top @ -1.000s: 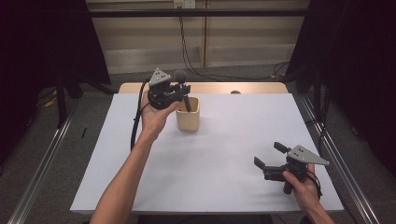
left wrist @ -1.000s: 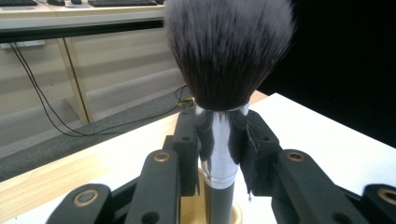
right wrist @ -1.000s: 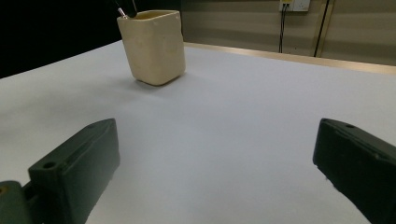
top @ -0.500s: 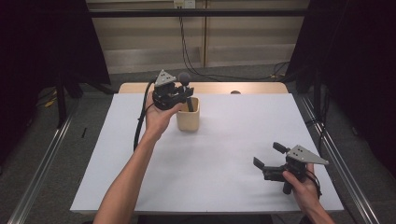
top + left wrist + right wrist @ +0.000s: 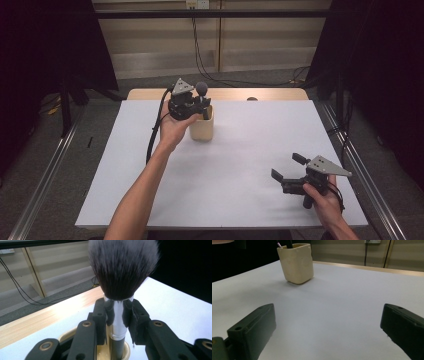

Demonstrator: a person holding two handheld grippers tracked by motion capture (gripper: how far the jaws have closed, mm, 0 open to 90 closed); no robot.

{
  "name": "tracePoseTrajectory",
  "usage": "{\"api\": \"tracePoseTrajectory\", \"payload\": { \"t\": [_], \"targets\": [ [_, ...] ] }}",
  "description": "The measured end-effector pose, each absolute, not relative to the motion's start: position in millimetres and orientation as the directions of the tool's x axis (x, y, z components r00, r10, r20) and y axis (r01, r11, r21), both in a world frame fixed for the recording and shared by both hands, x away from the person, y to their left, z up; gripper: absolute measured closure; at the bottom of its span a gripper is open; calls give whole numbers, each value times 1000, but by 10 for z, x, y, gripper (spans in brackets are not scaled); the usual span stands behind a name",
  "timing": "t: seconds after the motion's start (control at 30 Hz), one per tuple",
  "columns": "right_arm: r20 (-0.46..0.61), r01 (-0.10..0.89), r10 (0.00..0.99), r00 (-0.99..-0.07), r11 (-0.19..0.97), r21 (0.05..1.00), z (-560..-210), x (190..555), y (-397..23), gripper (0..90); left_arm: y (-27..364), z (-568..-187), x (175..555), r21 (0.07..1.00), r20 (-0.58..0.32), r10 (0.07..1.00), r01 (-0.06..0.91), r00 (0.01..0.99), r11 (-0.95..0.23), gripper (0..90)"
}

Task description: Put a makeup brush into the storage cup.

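A cream cup (image 5: 202, 127) stands on the white table (image 5: 240, 165) at the back, left of centre; the right gripper view has the cup (image 5: 297, 263) ahead on its left. My left gripper (image 5: 200, 106) hovers just over its rim, shut on a makeup brush (image 5: 202, 90). In the left gripper view the pads (image 5: 109, 312) press the silver ferrule of the brush (image 5: 122, 270), whose dark bristle head points up while its handle reaches down into the cup (image 5: 100, 352). My right gripper (image 5: 288, 168) is held low at the table's front right, open, with nothing between its jaws.
A wooden strip (image 5: 270, 94) runs along the table's far edge. Behind it are a pale wall panel and hanging cables (image 5: 197, 45). Metal rails (image 5: 45, 185) flank the table on both sides, and the white surface lies bare between the cup and the right gripper.
My left hand has carried the brush a little farther back and up over the cup. The right gripper has stayed where it was.
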State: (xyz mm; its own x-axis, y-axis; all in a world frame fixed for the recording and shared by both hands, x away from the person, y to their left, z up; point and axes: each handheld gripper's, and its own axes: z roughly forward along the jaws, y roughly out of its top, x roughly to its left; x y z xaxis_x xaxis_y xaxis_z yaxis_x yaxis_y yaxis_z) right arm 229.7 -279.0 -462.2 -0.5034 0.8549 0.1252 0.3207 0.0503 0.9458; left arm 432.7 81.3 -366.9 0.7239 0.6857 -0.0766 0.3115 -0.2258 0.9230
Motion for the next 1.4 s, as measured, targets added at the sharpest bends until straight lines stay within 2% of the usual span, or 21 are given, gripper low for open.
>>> {"api": "tracePoseTrajectory", "payload": {
  "t": [0.87, 0.97, 1.03, 1.1, 1.23, 1.4],
  "targets": [
    [131, 316, 852, -506, 42, 948, -4615, 2295, -2799, 1, 854, -3943, 4381, 904, -98, 714, 362, 693, -228, 702],
    [130, 317, 853, -506, 43, 947, -4615, 2296, -2799, 1, 867, -3942, 4382, 903, -106, 721, 370, 685, -218, 664],
    [130, 316, 852, -507, 43, 948, -4614, 2294, -2799, 1, 882, -3941, 4378, 903, -116, 732, 379, 671, -204, 560],
    [128, 315, 852, -507, 45, 948, -4615, 2295, -2798, 1, 896, -3944, 4366, 905, -102, 731, 368, 675, -214, 574],
    [130, 316, 853, -505, 43, 948, -4614, 2295, -2801, 1, 930, -3948, 4349, 913, -92, 743, 354, 663, -203, 456],
    [122, 308, 850, -512, 49, 950, -4613, 2296, -2801, 1, 950, -3929, 4327, 922, -97, 744, 341, 661, -182, 395]
  ]
}}
